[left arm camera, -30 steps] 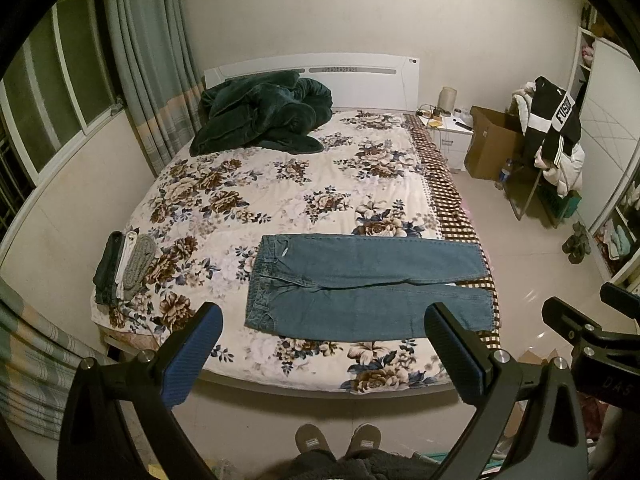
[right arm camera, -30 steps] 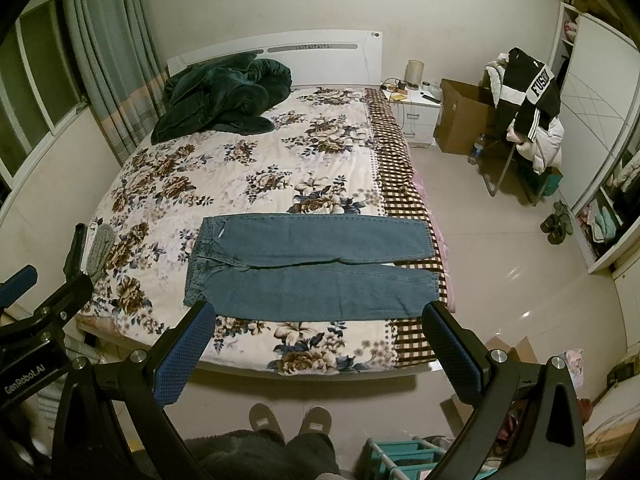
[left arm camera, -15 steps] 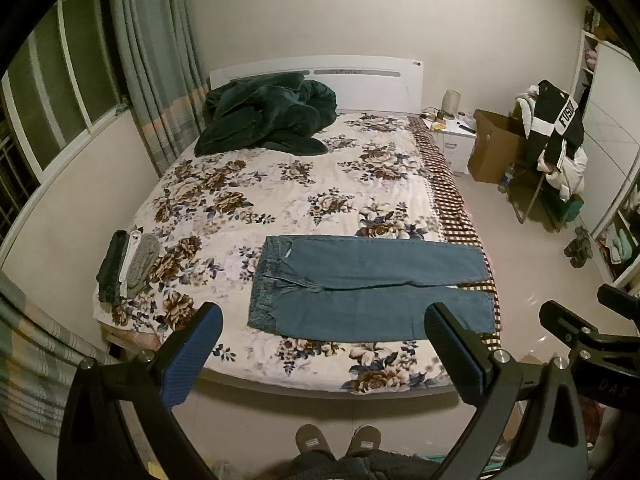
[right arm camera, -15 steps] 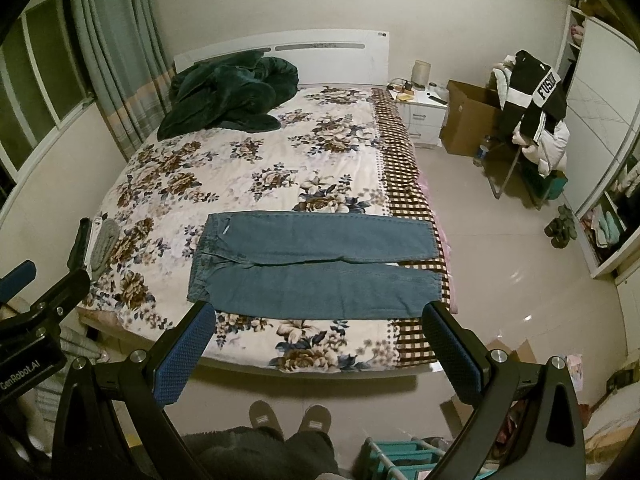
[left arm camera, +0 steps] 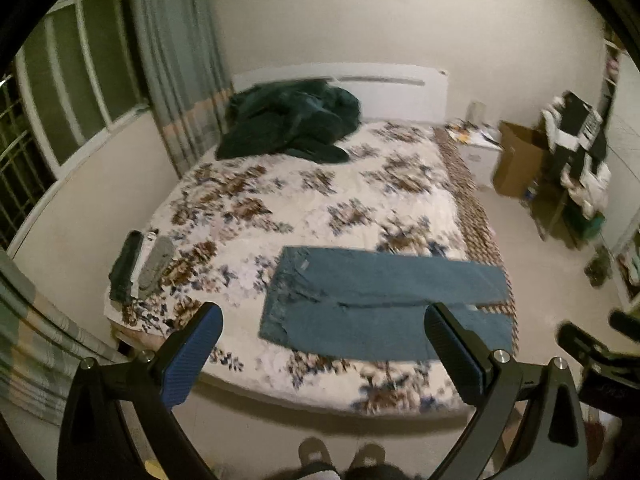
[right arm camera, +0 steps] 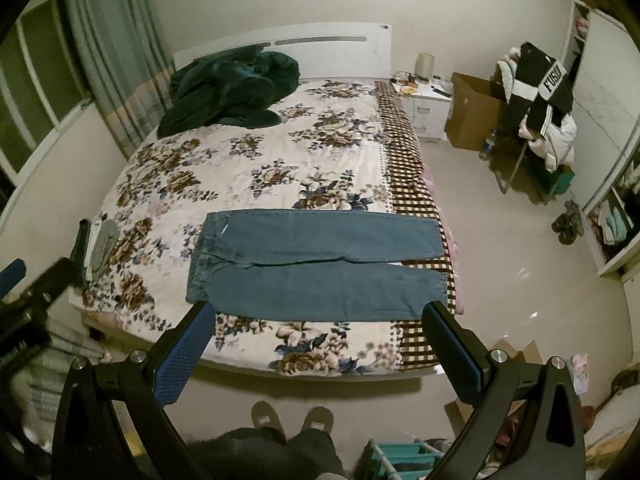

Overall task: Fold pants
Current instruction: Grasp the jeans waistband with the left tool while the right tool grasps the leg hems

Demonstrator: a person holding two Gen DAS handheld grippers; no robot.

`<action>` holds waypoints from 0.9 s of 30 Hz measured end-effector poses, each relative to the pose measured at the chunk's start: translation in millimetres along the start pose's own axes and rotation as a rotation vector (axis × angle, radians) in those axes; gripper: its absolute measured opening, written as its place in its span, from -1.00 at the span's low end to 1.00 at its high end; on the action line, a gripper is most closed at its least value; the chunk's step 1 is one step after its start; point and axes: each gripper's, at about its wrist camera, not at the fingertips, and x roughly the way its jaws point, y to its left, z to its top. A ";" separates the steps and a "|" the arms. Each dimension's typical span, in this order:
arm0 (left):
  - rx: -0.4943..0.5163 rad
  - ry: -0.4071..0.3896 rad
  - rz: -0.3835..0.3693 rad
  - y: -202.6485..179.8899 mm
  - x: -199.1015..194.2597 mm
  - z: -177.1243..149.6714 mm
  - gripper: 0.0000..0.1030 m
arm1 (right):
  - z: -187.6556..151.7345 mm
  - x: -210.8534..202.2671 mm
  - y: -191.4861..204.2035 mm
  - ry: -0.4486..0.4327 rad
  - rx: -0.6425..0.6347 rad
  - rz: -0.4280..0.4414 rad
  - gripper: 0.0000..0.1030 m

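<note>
Hovering short of the bed's foot, left gripper (left arm camera: 323,332) spread wide, blue pads (left arm camera: 192,354) holding nothing. Right gripper (right arm camera: 320,330) likewise spread, nothing between its blue pads (right arm camera: 184,354). Both sit low in their frames, clear of the fabric.

Blue jeans (right arm camera: 316,268) lie flat across the lower centre of the frame on the floral bedspread (right arm camera: 256,160), near the bed's foot edge. Waistband to the left, legs running right, side by side with a thin gap between them. Hems reach onto the brown checked strip (right arm camera: 408,168) along the bed's right side.

Left-wrist view is motion-blurred; the jeans (left arm camera: 380,304) there sit lower centre, right of a few small dark and grey items (left arm camera: 140,268) at the bed's left edge, type unclear.

Dark green blanket (right arm camera: 228,88) bunched at upper left by the white headboard (right arm camera: 288,46). Nightstand (right arm camera: 424,108), cardboard box (right arm camera: 472,116) and a chair heaped with clothes (right arm camera: 540,108) at upper right. Slippered feet (right arm camera: 292,420) at bottom centre.
</note>
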 end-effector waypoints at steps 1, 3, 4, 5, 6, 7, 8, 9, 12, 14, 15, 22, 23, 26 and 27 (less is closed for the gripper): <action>-0.004 -0.003 0.010 0.9 6.9 -1.7 1.00 | 4.2 10.1 -4.9 -0.001 0.008 -0.003 1.00; -0.018 -0.019 0.041 -0.4 31.0 5.6 1.00 | 14.1 32.4 -14.0 -0.006 0.021 -0.021 1.00; -0.020 -0.015 0.058 -1.1 44.1 8.2 1.00 | 19.2 43.6 -18.5 -0.008 0.028 -0.028 1.00; -0.027 -0.006 0.061 -2.0 59.6 12.6 1.00 | 26.5 58.2 -23.6 -0.009 0.038 -0.039 1.00; -0.035 -0.002 0.068 -2.5 72.2 14.2 1.00 | 34.5 73.6 -28.1 -0.004 0.048 -0.053 1.00; -0.039 0.018 0.073 -4.3 91.5 19.3 1.00 | 41.1 85.4 -31.9 0.001 0.057 -0.057 1.00; -0.039 0.033 0.066 -5.0 103.8 21.2 1.00 | 48.7 101.1 -35.5 0.008 0.069 -0.066 1.00; -0.038 0.044 0.066 -6.3 117.8 23.3 1.00 | 57.4 116.2 -39.1 0.020 0.078 -0.078 1.00; -0.023 0.093 0.070 -12.0 172.3 35.6 1.00 | 83.3 172.1 -47.1 0.060 0.102 -0.106 1.00; -0.015 0.116 0.071 -16.3 208.6 45.2 1.00 | 99.3 213.4 -49.7 0.090 0.123 -0.122 1.00; -0.011 0.132 0.063 -18.5 228.2 50.6 1.00 | 104.6 229.2 -52.1 0.099 0.135 -0.132 1.00; -0.110 0.341 0.024 -17.0 405.8 79.4 1.00 | 155.5 417.3 -74.5 0.237 0.290 -0.198 1.00; -0.134 0.375 0.022 -14.9 429.0 78.6 1.00 | 160.7 453.8 -80.7 0.275 0.329 -0.202 1.00; -0.241 0.491 0.034 -7.1 517.3 73.6 1.00 | 164.1 548.0 -100.4 0.360 0.443 -0.213 1.00; -0.280 0.533 0.041 -4.9 551.6 69.7 1.00 | 162.4 573.2 -106.2 0.377 0.476 -0.218 1.00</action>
